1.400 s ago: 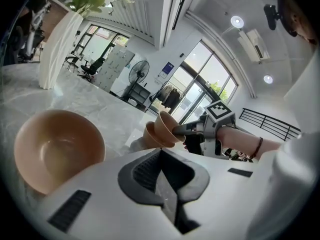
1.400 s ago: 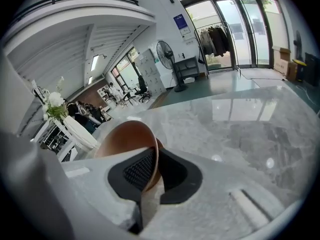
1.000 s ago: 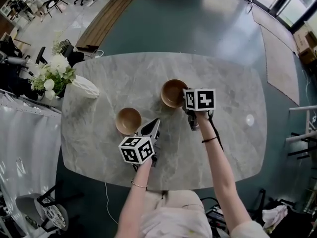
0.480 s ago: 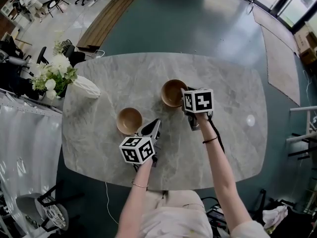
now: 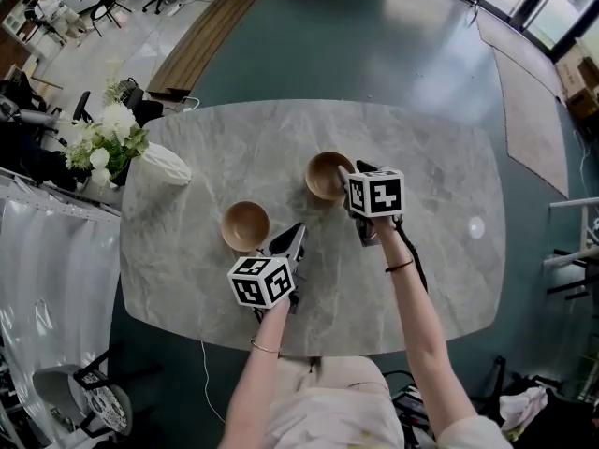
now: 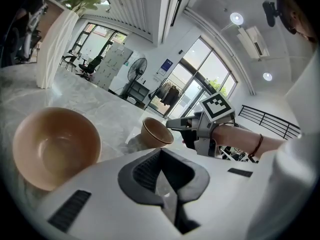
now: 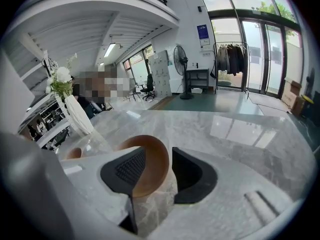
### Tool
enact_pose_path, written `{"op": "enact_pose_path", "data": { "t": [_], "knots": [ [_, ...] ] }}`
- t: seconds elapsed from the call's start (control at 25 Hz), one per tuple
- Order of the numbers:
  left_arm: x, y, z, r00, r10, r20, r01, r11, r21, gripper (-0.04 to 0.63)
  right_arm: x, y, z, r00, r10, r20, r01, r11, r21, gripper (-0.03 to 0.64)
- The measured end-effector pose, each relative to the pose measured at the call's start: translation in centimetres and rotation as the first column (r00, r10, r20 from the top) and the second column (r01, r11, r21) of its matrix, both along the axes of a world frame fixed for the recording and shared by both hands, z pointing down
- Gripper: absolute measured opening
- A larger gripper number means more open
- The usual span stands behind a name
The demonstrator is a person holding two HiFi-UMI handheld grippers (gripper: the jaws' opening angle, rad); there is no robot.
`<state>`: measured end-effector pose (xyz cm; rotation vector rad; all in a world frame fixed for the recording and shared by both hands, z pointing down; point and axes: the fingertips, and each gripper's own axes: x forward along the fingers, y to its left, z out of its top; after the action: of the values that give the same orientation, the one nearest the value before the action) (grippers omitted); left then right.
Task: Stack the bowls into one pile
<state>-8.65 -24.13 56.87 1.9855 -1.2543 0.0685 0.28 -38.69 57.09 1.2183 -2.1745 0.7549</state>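
Observation:
Two wooden bowls stand apart on the marble table. The near bowl sits left of my left gripper, whose jaws are shut with nothing in them. The far bowl has its right rim between the jaws of my right gripper. Those jaws have just been opening. One pad is inside the bowl, the other outside, with a thin gap at the rim. In the left gripper view this bowl looks tilted.
A white vase with flowers stands at the table's left edge. A small white disc lies on the right part of the table. The table's front edge runs just under my forearms.
The right gripper's marker cube has shifted slightly toward me beside the far bowl. The left gripper and the near bowl have kept their places.

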Motion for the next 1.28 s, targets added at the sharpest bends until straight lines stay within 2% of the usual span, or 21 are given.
{"op": "enact_pose_path", "data": {
  "t": [0.32, 0.72, 0.96, 1.28],
  "knots": [
    [-0.7, 1.1, -1.9, 0.999, -0.022, 0.025, 0.021, 0.999, 0.041, 0.0, 0.3, 1.9, -2.1, 0.996, -0.004, 0.091, 0.0, 0.999, 0.033, 0.15],
    [-2.5, 4.4, -4.7, 0.99, -0.134, 0.036, 0.13, 0.986, 0.103, 0.0, -0.2, 6.4, -3.9, 0.983, -0.064, 0.17, 0.057, 0.997, 0.045, 0.149],
    [-4.2, 7.0, -6.3, 0.971, -0.234, 0.04, 0.227, 0.964, 0.138, 0.0, -1.3, 9.1, -4.8, 0.967, -0.115, 0.228, 0.11, 0.993, 0.037, 0.149],
    [-7.0, 10.9, -7.1, 0.933, -0.359, 0.03, 0.35, 0.924, 0.156, 0.0, -4.2, 12.2, -5.3, 0.94, -0.186, 0.285, 0.187, 0.982, 0.025, 0.149]
  ]
}}
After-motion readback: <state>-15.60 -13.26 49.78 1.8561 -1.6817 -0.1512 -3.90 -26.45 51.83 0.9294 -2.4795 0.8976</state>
